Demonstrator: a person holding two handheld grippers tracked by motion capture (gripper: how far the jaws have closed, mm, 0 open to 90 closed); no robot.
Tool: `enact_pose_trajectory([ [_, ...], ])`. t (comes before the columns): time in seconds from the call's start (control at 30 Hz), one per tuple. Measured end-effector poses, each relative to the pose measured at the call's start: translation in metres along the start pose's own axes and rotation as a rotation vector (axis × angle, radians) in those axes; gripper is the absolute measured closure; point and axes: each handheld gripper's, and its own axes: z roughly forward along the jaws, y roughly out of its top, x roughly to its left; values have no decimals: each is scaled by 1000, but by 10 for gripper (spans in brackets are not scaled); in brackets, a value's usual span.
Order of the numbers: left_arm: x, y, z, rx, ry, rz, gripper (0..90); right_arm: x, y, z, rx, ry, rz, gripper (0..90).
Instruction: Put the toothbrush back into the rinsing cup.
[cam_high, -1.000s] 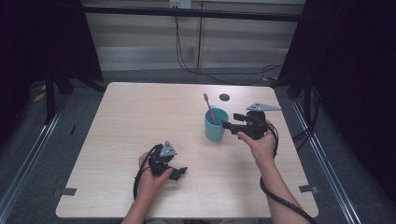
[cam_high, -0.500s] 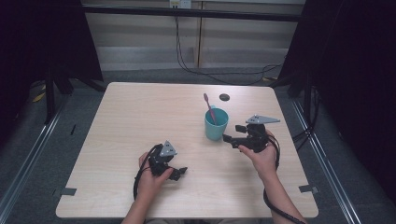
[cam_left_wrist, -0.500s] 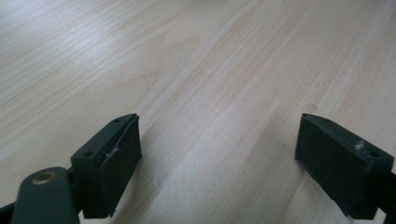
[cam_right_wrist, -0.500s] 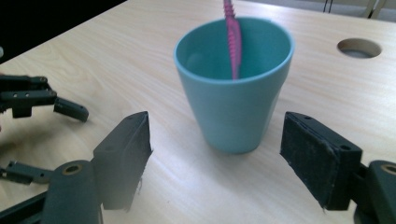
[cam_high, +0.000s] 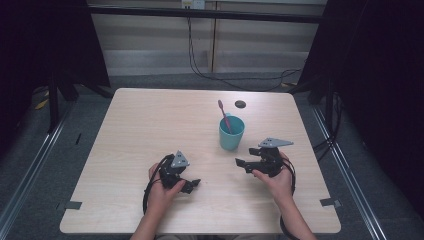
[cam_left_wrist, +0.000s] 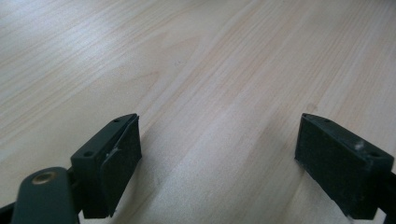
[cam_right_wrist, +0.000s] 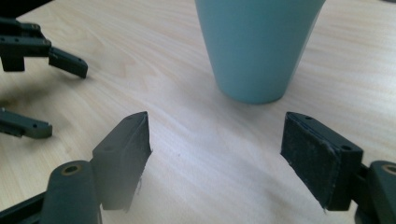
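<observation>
The pink toothbrush (cam_high: 223, 114) already stands inside the teal cup (cam_high: 231, 133), leaning with its head up toward the far left, so I judge that the placing is done and very little is left, perhaps only to bring the hands to rest. The cup stands on the table (cam_high: 140, 125), a little right of the middle, and nothing holds it. The right hand-held gripper (cam_high: 243, 163) lies low just in front of the cup, on the person's side, apart from it; in the right gripper view its jaws are spread wide with only bare wood between them, and the cup (cam_right_wrist: 258, 46) rises just beyond. The left hand-held gripper (cam_high: 194, 184) rests near the front edge of the table, well apart from the cup, and the left gripper view shows its jaws also wide open and holding nothing. A small dark round spot (cam_high: 240, 104) sits on the table behind the cup, near the far edge. Nothing stands between the grippers and the cup.
</observation>
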Motion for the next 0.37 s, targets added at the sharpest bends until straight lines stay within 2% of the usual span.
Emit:
enact_pose_trajectory([
  [0.37,0,0,0,0,0,1,141,3,-15,5,48,-4,-18,236],
])
